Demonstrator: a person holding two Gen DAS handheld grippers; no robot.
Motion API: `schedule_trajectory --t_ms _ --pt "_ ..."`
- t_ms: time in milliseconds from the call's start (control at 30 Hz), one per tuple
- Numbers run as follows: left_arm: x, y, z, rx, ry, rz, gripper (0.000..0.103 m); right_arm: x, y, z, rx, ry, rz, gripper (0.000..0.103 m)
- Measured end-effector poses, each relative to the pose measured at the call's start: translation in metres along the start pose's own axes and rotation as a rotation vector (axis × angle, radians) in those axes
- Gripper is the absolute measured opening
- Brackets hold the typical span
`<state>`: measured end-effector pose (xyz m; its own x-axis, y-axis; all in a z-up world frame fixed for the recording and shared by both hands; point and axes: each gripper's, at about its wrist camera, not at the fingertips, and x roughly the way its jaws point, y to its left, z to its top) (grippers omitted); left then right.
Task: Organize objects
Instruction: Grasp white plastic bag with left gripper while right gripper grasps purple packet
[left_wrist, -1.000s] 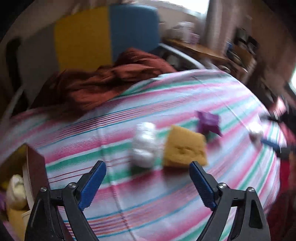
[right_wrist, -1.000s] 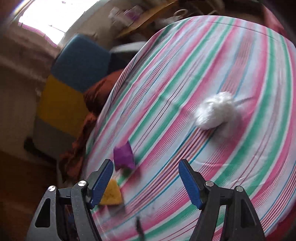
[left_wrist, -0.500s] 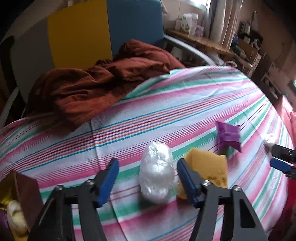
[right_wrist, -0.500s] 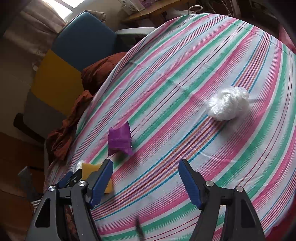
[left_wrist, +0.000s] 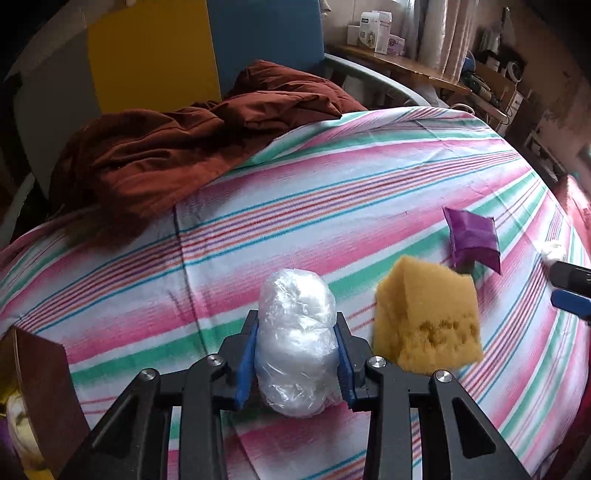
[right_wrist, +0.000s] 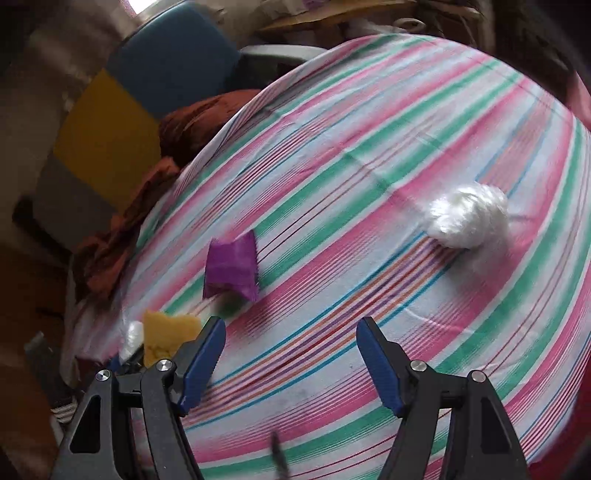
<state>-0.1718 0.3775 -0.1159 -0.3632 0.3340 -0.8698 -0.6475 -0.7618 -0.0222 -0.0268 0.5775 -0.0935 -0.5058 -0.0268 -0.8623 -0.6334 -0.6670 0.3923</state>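
Left wrist view, left tongs (left_wrist: 295, 347) clamping one plastic wad (left_wrist: 295, 343), one sponge (left_wrist: 426, 317), right tongs (right_wrist: 291, 354) wide

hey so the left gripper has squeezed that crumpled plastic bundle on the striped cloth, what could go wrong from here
1. The plastic bundle is soft and slick, and the left gripper pinches only its lower half, so it may slip or squash out on lifting.
2. The yellow sponge sits right beside the right-hand finger and could get knocked.
3. A low lift might drag the striped cloth.

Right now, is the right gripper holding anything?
No, the right gripper is open and empty above the striped cloth, short of the purple packet.
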Motion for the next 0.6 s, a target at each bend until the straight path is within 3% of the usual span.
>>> schedule_trajectory --t_ms 167,367,533,600 --pt "-0.010 -0.002 -0.012 -0.009 0.029 0.005 0.037 0.003 0.027 -0.004 -0.163 0.019 -0.038 0.074" --pt "-0.024 -0.003 -0.037 0.005 0.043 -0.003 0.037 0.011 0.079 0.011 -0.615 -0.027 -0.161 0.074" --pt "-0.031 0.001 -0.049 -0.028 0.036 -0.024 0.037 0.038 0.107 0.008 -0.949 0.037 -0.261 0.073" --pt "-0.033 0.000 -0.053 -0.019 0.032 -0.022 0.037 0.051 0.112 0.007 -1.016 0.070 -0.276 0.073"
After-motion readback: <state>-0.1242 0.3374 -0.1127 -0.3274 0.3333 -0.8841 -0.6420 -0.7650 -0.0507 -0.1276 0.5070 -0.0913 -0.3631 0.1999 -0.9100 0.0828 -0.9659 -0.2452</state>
